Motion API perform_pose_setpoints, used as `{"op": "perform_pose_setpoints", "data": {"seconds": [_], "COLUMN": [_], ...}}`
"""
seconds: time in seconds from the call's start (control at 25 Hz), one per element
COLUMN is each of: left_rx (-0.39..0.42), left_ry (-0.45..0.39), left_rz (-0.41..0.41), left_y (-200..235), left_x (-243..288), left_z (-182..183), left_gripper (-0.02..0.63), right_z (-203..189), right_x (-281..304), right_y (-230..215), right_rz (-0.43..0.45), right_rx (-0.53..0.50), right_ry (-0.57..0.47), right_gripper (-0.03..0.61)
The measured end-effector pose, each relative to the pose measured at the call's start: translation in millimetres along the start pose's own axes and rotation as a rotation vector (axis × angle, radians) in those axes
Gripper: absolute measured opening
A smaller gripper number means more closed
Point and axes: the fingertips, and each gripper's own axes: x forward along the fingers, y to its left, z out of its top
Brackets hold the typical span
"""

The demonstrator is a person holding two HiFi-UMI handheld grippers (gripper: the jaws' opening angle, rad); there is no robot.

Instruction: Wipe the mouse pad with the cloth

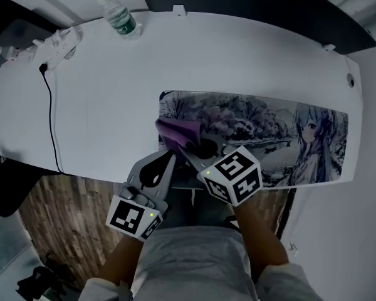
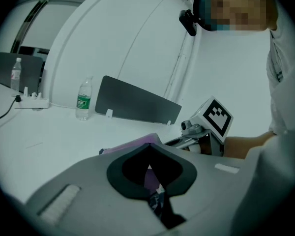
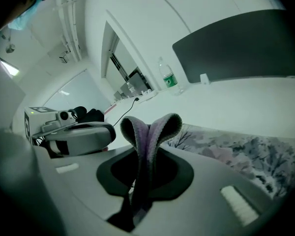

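A long mouse pad [image 1: 257, 130] with a grey anime print lies on the white table [image 1: 113, 99]. A purple cloth [image 1: 178, 132] rests on its left end. My right gripper [image 1: 197, 148] is shut on the cloth, whose fold [image 3: 150, 132] stands up between the jaws, with the printed pad [image 3: 246, 151] just beyond. My left gripper [image 1: 169, 158] sits at the pad's near left corner. Its jaws [image 2: 155, 195] are closed with a strip of printed pad in the seam and the purple cloth [image 2: 137, 144] just behind.
A water bottle [image 1: 120, 19] and a power strip [image 1: 56, 42] stand at the table's far left, with a black cable [image 1: 52, 124] running to the near edge. A dark panel [image 2: 135, 104] lines the back. Wooden floor [image 1: 62, 205] shows below the near edge.
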Motion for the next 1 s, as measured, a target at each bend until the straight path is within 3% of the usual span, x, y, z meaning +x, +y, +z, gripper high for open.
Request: {"op": "perform_pose_setpoints", "data": {"seconds": [0.24,0.6,1.0], "left_rx": [-0.03,-0.036,-0.031], "left_ry": [0.003,-0.005,0.027], "left_rz": [0.016,-0.008,-0.076], "left_y": [33,55,46], "left_x": [-20,-32,-14], "left_z": [-12,-14,-21], "left_gripper": [0.018,0.018,0.017], "right_z": [-28,-44,-51], "right_x": [49,62,53], "right_y": [12,-25,-35], "right_rz": [-0.013,-0.254,-0.301], "right_rx": [0.025,-0.112,-0.082], "right_ry": [0.096,0.182,0.177], "right_gripper": [0.049,0.049,0.049]}}
